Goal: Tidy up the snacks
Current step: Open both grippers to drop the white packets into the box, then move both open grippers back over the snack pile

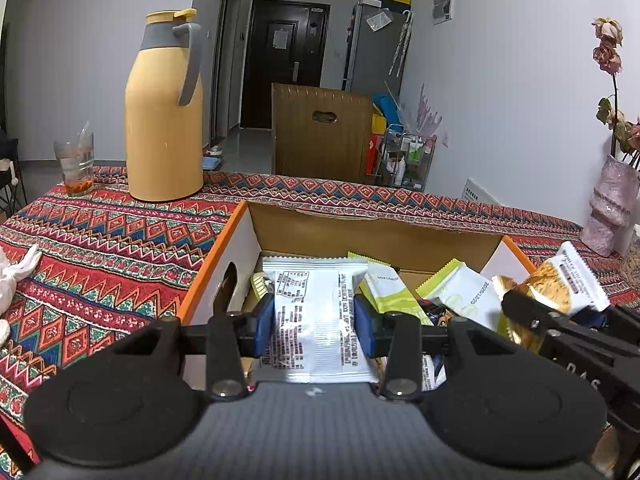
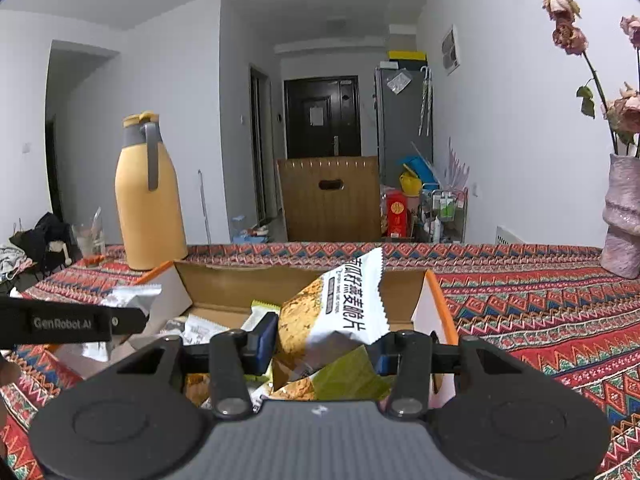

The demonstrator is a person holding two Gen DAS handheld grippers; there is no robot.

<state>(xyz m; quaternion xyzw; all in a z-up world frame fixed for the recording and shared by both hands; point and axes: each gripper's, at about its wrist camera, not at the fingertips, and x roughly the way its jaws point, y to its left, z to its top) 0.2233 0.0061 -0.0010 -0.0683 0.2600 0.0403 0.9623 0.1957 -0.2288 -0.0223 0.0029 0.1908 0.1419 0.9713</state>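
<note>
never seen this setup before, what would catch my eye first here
Each gripper is clamped on a snack over the open box: the left gripper on a white packet, the right gripper on a tilted oat crisp packet. More snacks lie in the box. Behind it, at the left, a tall yellow flask stands on the bright patterned tablecloth.

Plain white walls and pale tiled floor under flat indoor light. At hallway's end, dark panelled door; beside it, tall grey refrigerator. Behind the far edge of red patterned tablecloth, brown wooden chair back with handle slot; nearby, cluttered wire cart.
</note>
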